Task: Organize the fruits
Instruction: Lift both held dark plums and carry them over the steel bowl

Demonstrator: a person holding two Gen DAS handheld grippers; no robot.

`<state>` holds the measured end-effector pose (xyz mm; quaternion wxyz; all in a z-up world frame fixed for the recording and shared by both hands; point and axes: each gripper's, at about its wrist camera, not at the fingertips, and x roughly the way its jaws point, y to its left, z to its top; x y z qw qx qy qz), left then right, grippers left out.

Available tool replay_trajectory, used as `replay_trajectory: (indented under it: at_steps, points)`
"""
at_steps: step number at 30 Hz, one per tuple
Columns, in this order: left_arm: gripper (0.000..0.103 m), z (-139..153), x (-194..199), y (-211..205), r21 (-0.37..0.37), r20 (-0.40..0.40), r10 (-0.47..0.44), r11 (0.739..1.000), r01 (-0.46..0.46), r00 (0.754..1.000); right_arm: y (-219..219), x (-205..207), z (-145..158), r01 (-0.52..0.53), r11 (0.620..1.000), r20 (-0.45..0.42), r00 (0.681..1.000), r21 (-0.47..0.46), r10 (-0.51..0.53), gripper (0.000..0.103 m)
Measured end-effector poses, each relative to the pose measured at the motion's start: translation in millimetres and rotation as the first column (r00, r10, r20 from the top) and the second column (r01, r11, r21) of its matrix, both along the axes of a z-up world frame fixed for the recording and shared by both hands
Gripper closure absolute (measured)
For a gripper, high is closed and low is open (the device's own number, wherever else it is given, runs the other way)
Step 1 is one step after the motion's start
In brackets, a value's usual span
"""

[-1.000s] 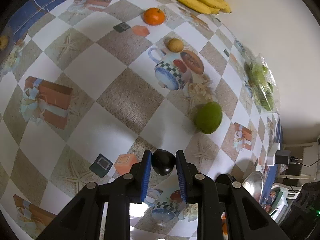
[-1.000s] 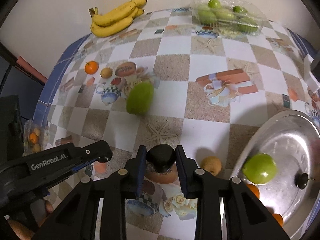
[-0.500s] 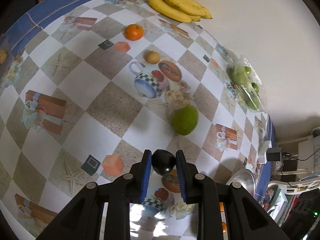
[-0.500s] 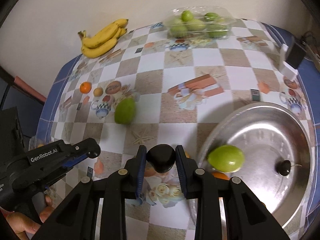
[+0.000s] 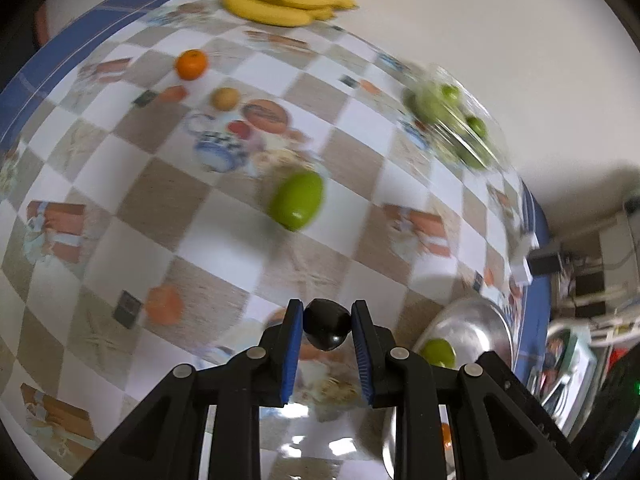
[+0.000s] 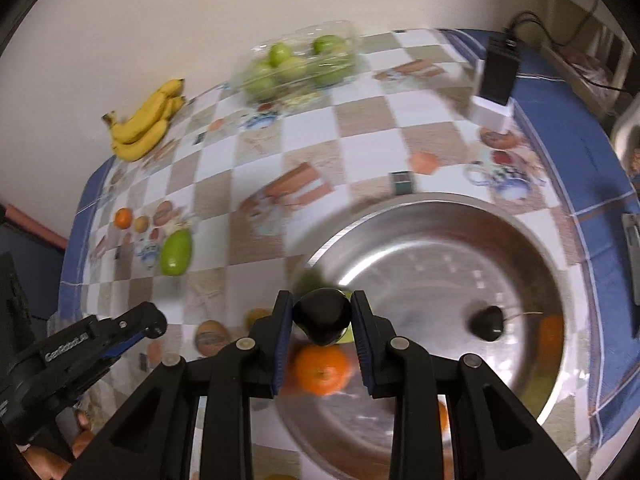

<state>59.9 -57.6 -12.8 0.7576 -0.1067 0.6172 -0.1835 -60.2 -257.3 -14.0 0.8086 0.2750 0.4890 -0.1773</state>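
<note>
My left gripper (image 5: 326,326) is shut on a small black round fruit (image 5: 326,330), held above the checkered tablecloth. My right gripper (image 6: 322,318) is shut on another black fruit (image 6: 322,314), over the near rim of the steel bowl (image 6: 520,240). The bowl holds an orange (image 6: 322,370), a black fruit with a stem (image 6: 486,322), another orange (image 6: 550,334) and a green fruit mostly hidden behind my fingers. In the left wrist view the bowl (image 5: 480,320) is at lower right with a green fruit (image 5: 438,354) in it. A green mango (image 5: 298,200) lies mid-table.
Bananas (image 5: 280,0) lie at the far edge by the wall. A small orange (image 5: 191,65) and a tan fruit (image 5: 225,98) lie to the far left. A clear box of green fruit (image 6: 298,66) sits at the back. A black adapter on a white block (image 6: 496,84) stands at the right.
Both grippers have swung right toward the steel bowl, each still holding its black fruit. The right gripper now hangs over the bowl's rim.
</note>
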Motion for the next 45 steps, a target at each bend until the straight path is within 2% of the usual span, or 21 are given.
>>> replay_trajectory:
  at_steps: [5, 10, 15, 20, 25, 34, 45]
  points:
    - [0.077, 2.1, -20.1, -31.9, 0.023, 0.015, -0.100, 0.995, 0.100, 0.995, -24.1, -17.8, -2.2, 0.063, 0.998, 0.000, 0.998, 0.017, -0.063, 0.072]
    - [0.077, 7.3, -39.0, -62.3, 0.034, 0.032, -0.213, 0.977, 0.212, 0.977, -43.8, -32.9, -3.0, 0.117, 0.993, 0.001, 0.993, 0.031, -0.117, 0.072]
    - [0.077, 11.5, -61.3, -89.0, 0.015, 0.032, -0.330, 0.944, 0.330, 0.943, -55.9, -43.4, -4.1, 0.149, 0.988, 0.002, 0.989, 0.045, -0.149, 0.072]
    - [0.077, 2.6, -84.3, -113.2, 0.045, 0.002, -0.420, 0.907, 0.419, 0.908, -55.7, -42.9, -6.6, 0.133, 0.990, -0.018, 0.991, 0.044, -0.132, 0.072]
    - [0.077, -7.6, -95.6, -121.4, 0.068, -0.028, -0.449, 0.891, 0.449, 0.893, -49.0, -37.4, -17.4, 0.096, 0.994, -0.070, 0.993, 0.042, -0.093, 0.072]
    - [0.076, -28.0, -104.4, -123.3, 0.068, -0.084, -0.449, 0.888, 0.455, 0.889, -47.6, -34.1, -38.5, 0.083, 0.994, -0.145, 0.987, 0.070, -0.072, 0.072]
    - [0.076, -34.3, -105.0, -124.1, 0.092, -0.093, -0.454, 0.882, 0.461, 0.886, -46.4, -34.2, -45.8, 0.084, 0.993, -0.174, 0.982, 0.080, -0.069, 0.071]
